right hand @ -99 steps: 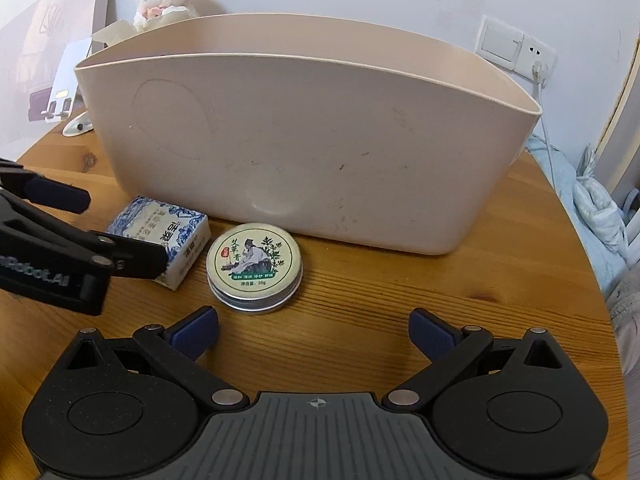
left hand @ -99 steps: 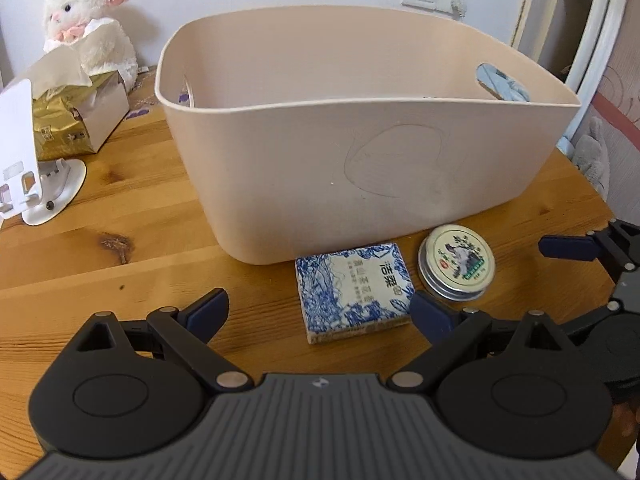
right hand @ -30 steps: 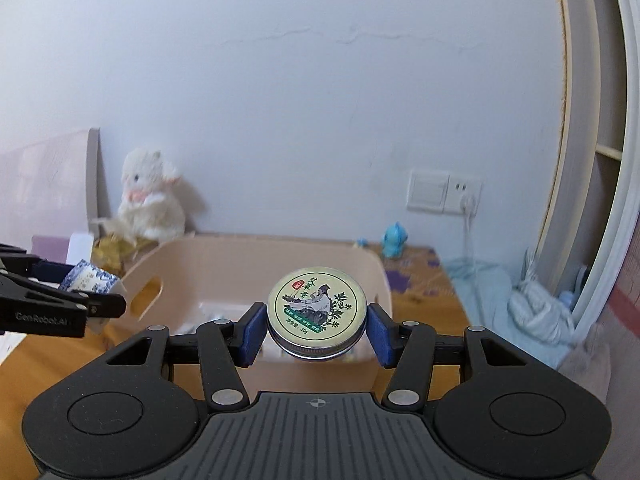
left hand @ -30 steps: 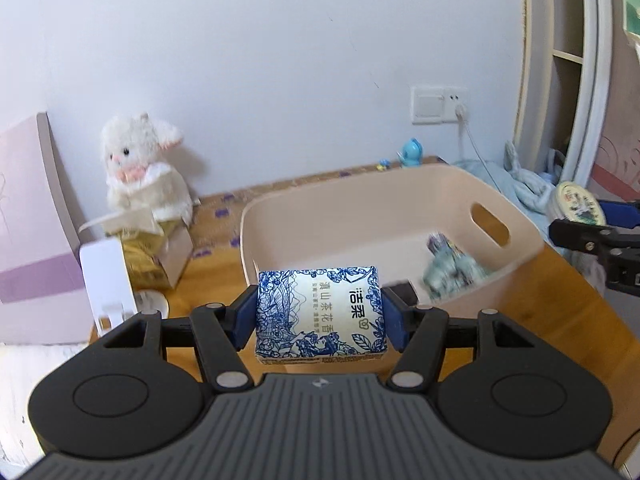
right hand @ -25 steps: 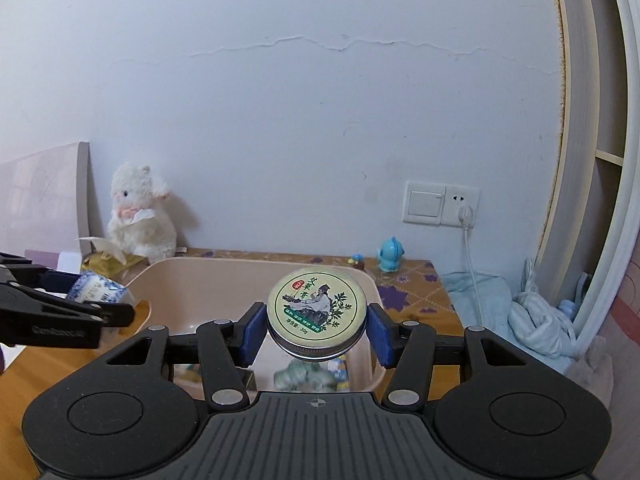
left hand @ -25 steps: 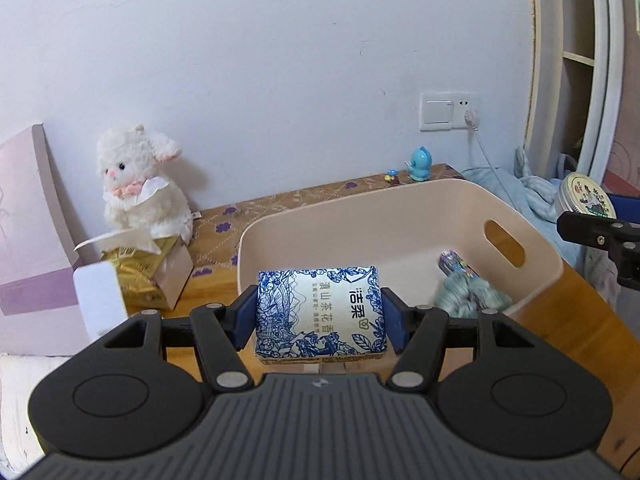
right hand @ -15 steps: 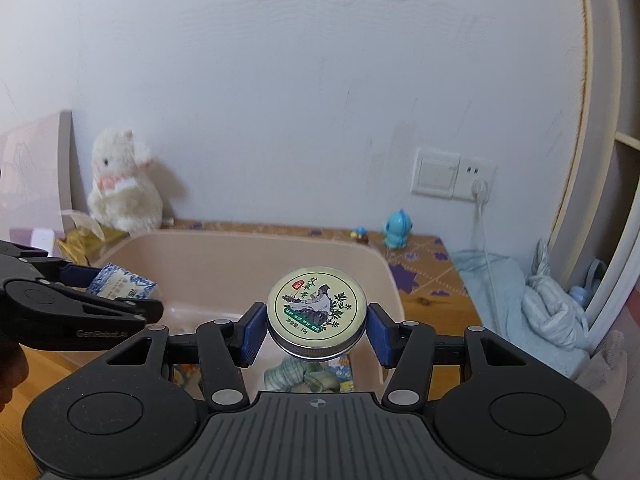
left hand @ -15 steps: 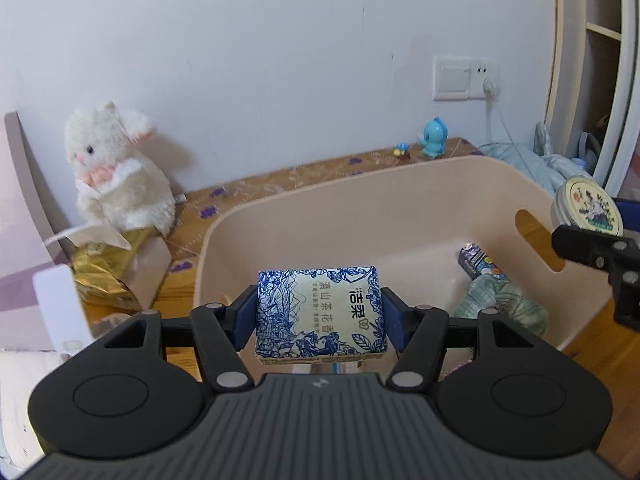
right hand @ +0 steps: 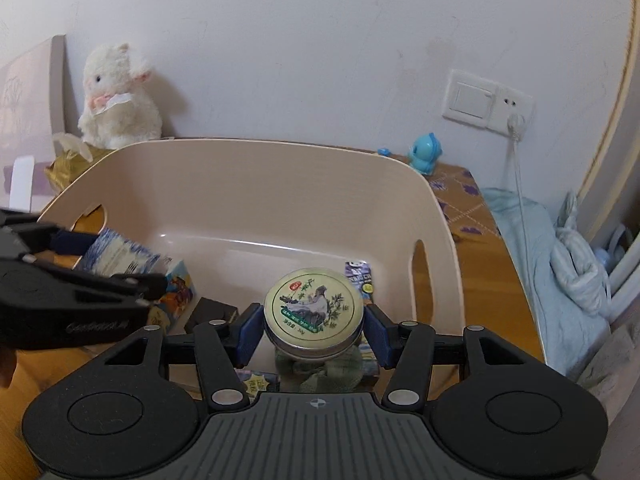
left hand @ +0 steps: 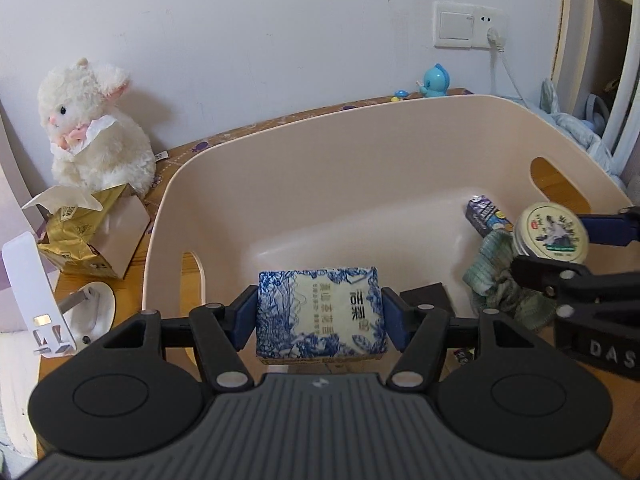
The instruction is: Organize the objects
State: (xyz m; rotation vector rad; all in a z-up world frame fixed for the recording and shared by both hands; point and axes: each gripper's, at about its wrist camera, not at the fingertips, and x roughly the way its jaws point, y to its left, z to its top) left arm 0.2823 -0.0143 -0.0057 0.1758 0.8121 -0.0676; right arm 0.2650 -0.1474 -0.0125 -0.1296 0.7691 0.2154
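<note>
My left gripper [left hand: 319, 314] is shut on a blue-and-white patterned soap box [left hand: 320, 312] and holds it above the left half of the beige plastic basket [left hand: 360, 136]. My right gripper [right hand: 314, 334] is shut on a round metal tin [right hand: 314, 312] with a painted lid, above the basket's [right hand: 248, 160] right half. The tin [left hand: 551, 232] and right gripper show at the right edge of the left wrist view; the soap box [right hand: 120, 256] and left gripper show at the left of the right wrist view. Both items hang over the basket's inside.
Inside the basket lie a green cloth [left hand: 496, 276], a small dark carton [left hand: 486, 216], a black box [right hand: 210, 312] and a colourful box [right hand: 178, 288]. A white plush lamb [left hand: 96, 128], a gold tissue pack [left hand: 80, 228], a white stand [left hand: 28, 280] and a blue toy [right hand: 426, 154] stand on the wooden table around it.
Both grippers picked their items off the table, lifted them high, and have now come forward and down over the basket's inside.
</note>
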